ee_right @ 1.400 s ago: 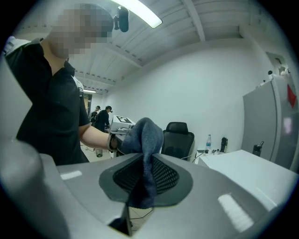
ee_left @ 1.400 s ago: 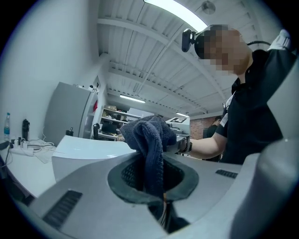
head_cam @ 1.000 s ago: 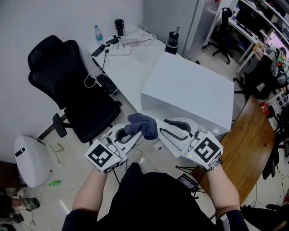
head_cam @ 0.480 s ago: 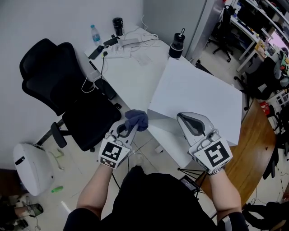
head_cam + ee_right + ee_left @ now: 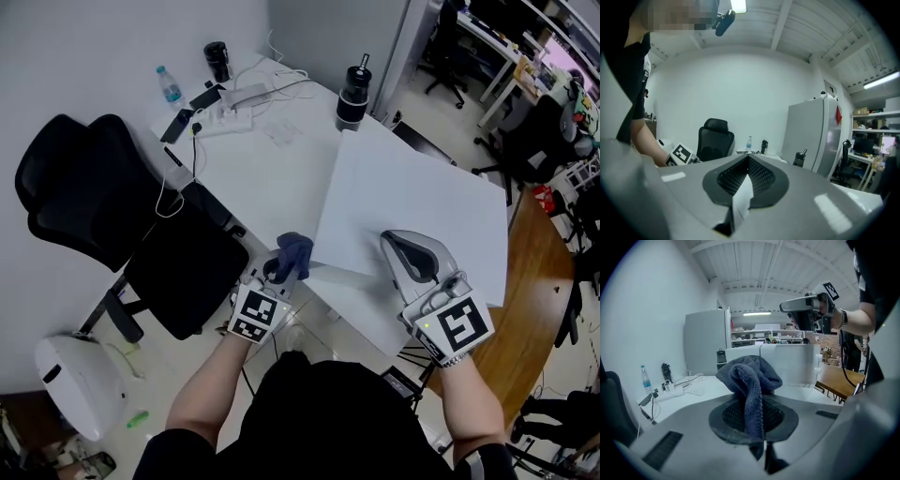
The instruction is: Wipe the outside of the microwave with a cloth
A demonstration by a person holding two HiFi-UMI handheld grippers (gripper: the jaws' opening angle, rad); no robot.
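Note:
The white microwave (image 5: 422, 202) stands on a white table (image 5: 253, 159). A dark blue cloth (image 5: 293, 251) is bunched between the jaws of my left gripper (image 5: 283, 266), which is shut on it just beside the microwave's near left corner. In the left gripper view the cloth (image 5: 750, 376) hangs over the pads, with the microwave (image 5: 787, 363) behind it. My right gripper (image 5: 401, 242) hovers above the microwave's top near its front edge, jaws together and nothing held. The right gripper view shows its closed tips (image 5: 749, 161) and the left gripper's marker cube (image 5: 679, 153) at lower left.
A black office chair (image 5: 112, 211) stands left of the table. On the table's far end lie a power strip with cables (image 5: 230, 97), a water bottle (image 5: 170, 84), a black cup (image 5: 217, 58) and a black tumbler (image 5: 353, 94). A wooden table (image 5: 539, 281) is at right.
My left gripper carried the cloth down and away from the right gripper, to the microwave's near left corner. My right gripper drew to the right over the microwave's top.

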